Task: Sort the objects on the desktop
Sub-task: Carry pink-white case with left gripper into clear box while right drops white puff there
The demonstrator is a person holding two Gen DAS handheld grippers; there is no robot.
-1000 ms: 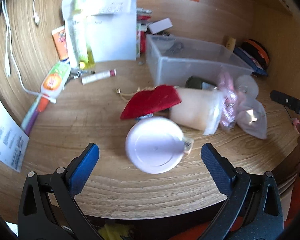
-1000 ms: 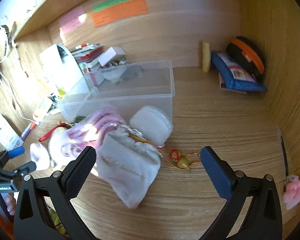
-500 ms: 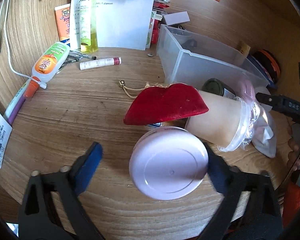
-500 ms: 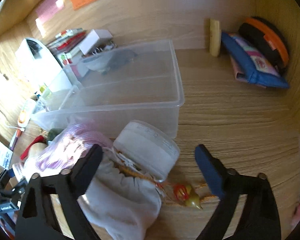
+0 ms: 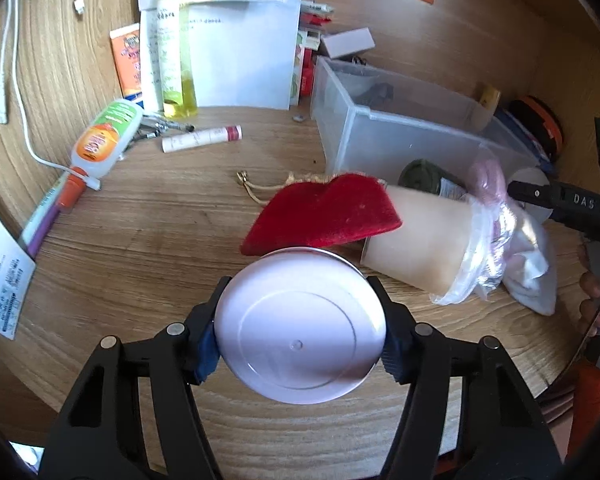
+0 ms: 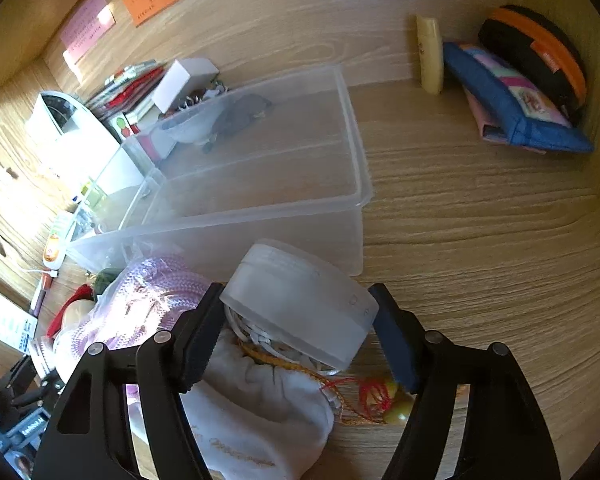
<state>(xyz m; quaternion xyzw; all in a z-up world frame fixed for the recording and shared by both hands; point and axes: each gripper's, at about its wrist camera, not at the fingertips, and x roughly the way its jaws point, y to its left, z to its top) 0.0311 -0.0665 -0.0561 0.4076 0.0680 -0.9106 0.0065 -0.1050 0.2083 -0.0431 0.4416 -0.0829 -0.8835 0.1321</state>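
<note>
From the left wrist camera, my left claw [image 5: 300, 340] is closing around the round pale-pink plastic lid [image 5: 300, 326] of a jar that stands on the wooden counter [image 5: 148, 240], directly between the two fingers. The blue pads [image 5: 206, 350] look to be touching its rim on both sides, so I read it as gripped or nearly so. The clear plastic storage box [image 5: 384, 136] lies ahead and to the right of the lid. The red lip-shaped plush pouch [image 5: 324, 214] sits between lid and box, just behind the lid and partly resting on a cream cylinder in a plastic bag [image 5: 424, 240]. I judge the lift must clear those first.

From the right wrist camera, my right claw [image 6: 300, 336] is closing on the frosted white round container [image 6: 300, 304], tilted atop the white drawstring cloth bag [image 6: 260, 408]. The left pad presses its side; the right one seems a sliver apart. The box's near wall is just beyond the container, its floor mostly open save for a grey item [image 6: 240, 114] at the far end. Bare counter runs to the right of the box.
</note>
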